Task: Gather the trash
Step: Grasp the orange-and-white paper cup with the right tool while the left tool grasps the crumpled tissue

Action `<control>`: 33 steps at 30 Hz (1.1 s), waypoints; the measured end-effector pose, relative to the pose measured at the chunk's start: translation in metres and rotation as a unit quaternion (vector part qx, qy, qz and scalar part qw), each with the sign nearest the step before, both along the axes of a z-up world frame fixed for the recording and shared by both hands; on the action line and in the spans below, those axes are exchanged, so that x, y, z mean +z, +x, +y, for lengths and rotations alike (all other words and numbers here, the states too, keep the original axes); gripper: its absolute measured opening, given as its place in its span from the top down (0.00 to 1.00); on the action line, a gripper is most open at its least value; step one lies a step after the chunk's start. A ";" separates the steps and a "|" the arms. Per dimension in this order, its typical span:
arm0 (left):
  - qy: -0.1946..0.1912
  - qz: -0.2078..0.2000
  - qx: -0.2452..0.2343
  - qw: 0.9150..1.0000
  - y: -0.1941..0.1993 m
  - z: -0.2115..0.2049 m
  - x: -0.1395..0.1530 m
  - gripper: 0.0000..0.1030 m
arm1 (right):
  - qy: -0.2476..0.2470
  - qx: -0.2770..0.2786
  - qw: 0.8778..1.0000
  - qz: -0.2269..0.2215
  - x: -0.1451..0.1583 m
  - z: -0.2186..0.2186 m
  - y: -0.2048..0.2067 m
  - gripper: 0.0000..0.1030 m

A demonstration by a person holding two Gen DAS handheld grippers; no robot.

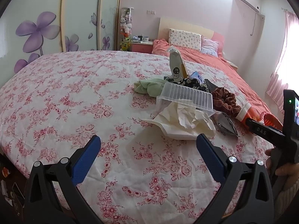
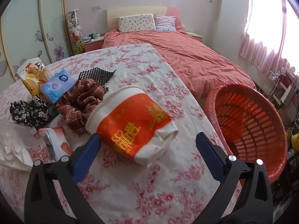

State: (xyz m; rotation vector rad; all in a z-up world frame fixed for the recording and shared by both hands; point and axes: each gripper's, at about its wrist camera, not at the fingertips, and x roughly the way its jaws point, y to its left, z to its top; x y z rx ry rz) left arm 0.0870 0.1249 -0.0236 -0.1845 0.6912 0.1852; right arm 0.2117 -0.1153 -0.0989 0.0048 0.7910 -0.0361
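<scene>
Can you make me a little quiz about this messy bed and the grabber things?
1. True or false: the right gripper is clamped shut on the orange-and-white paper cup.
2. What lies under the clear plastic tray? A) crumpled tissue B) a spoon C) a shoe
3. What colour is the basket beside the bed?

Key: 1 false, its jaws are open. 2 A, the crumpled tissue. 3 orange.

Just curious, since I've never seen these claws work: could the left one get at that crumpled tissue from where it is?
Probably yes: the left claw is open, the crumpled tissue lies just ahead, unobstructed.
</scene>
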 end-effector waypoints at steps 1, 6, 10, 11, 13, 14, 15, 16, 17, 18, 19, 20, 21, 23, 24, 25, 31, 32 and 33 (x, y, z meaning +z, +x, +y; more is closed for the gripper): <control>-0.001 0.001 0.000 1.000 0.001 0.000 -0.001 0.02 | -0.002 0.003 1.000 0.000 0.000 0.001 0.002 0.04; -0.003 0.006 -0.002 1.000 0.002 -0.002 -0.003 0.02 | 0.014 0.025 0.999 0.022 -0.001 0.006 0.012 0.04; -0.002 0.005 -0.004 1.000 0.002 -0.003 -0.002 0.02 | 0.028 0.019 0.999 0.025 -0.001 0.001 0.013 0.13; -0.002 0.004 -0.003 1.000 0.001 -0.003 -0.002 0.02 | 0.033 0.018 0.999 0.025 0.000 0.000 0.012 0.15; -0.002 0.005 -0.003 1.000 0.002 -0.003 -0.002 0.02 | 0.038 0.017 0.999 0.024 0.001 -0.003 0.009 0.19; -0.003 0.005 -0.003 1.000 0.001 -0.003 -0.002 0.02 | 0.039 0.017 0.999 0.024 0.002 -0.004 0.007 0.22; -0.003 0.005 -0.003 1.000 0.001 -0.003 -0.002 0.02 | 0.042 0.018 0.999 0.024 0.002 -0.005 0.005 0.27; -0.004 0.005 -0.004 1.000 0.001 -0.004 -0.002 0.02 | 0.044 0.018 0.999 0.025 0.002 -0.006 0.004 0.29; -0.003 0.004 -0.004 1.000 0.001 -0.004 -0.002 0.02 | 0.052 0.022 0.998 0.029 0.003 -0.008 0.002 0.30; -0.003 0.005 -0.004 1.000 0.001 -0.005 -0.001 0.02 | 0.062 0.027 0.997 0.032 0.003 -0.009 0.000 0.30; -0.003 0.005 -0.005 1.000 0.001 -0.005 -0.001 0.02 | 0.070 0.032 0.996 0.034 0.003 -0.008 -0.001 0.31; -0.003 0.005 -0.005 1.000 0.001 -0.006 -0.001 0.02 | 0.078 0.039 0.996 0.036 0.003 -0.008 -0.005 0.31; -0.003 0.005 -0.006 1.000 0.001 -0.007 0.000 0.02 | 0.080 0.044 0.995 0.035 0.003 -0.007 -0.007 0.32; -0.003 0.005 -0.006 1.000 0.001 -0.008 0.000 0.02 | 0.079 0.052 0.995 0.032 0.003 -0.004 -0.011 0.33; -0.003 0.005 -0.007 1.000 0.001 -0.008 0.000 0.02 | 0.076 0.057 0.995 0.030 0.003 -0.002 -0.012 0.33; -0.002 0.005 -0.007 1.000 0.001 -0.008 0.000 0.02 | 0.072 0.058 0.995 0.029 0.003 0.000 -0.012 0.33; -0.002 0.003 -0.007 1.000 0.002 -0.010 0.001 0.02 | 0.063 0.059 0.996 0.034 -0.001 0.007 -0.004 0.19; -0.001 0.003 -0.007 1.000 0.002 -0.011 0.001 0.02 | 0.059 0.059 0.996 0.036 -0.002 0.008 -0.003 0.19; -0.001 0.002 -0.007 1.000 0.002 -0.011 0.002 0.02 | 0.056 0.059 0.996 0.037 -0.003 0.009 -0.002 0.21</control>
